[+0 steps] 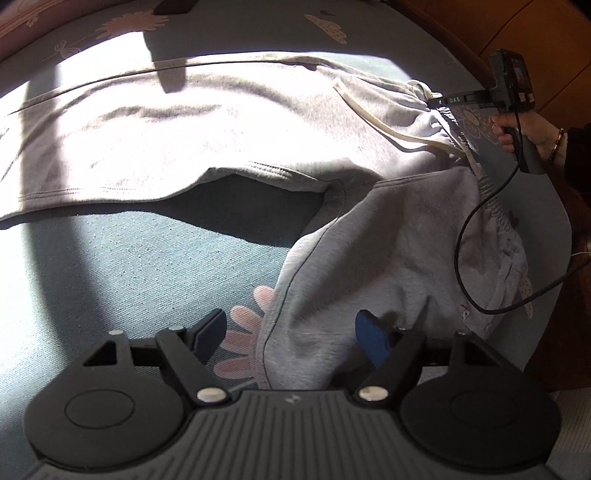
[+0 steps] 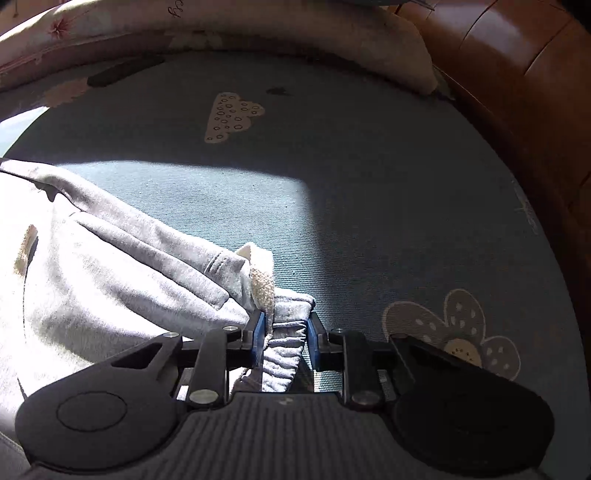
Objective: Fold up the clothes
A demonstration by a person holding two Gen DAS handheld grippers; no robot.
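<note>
Grey sweatpants (image 1: 221,122) lie spread on a blue-grey bed sheet (image 1: 129,258), one leg in bright sun, the other leg (image 1: 388,251) in shade running toward me. My left gripper (image 1: 291,328) hangs open over that near leg's end, with cloth lying between its fingers and untouched by the pads. In the right wrist view my right gripper (image 2: 286,332) is shut on the gathered waistband corner (image 2: 284,325), with the cream drawstring (image 2: 264,291) against its left pad. The left wrist view shows the right gripper (image 1: 436,102) at the waistband, held by a person's hand (image 1: 517,129).
A black cable (image 1: 465,258) loops from the right gripper over the shaded leg. A pale pillow (image 2: 221,33) lies along the far side of the bed. A brown padded bed frame (image 2: 517,92) borders the right edge. The sheet carries flower prints (image 2: 458,332).
</note>
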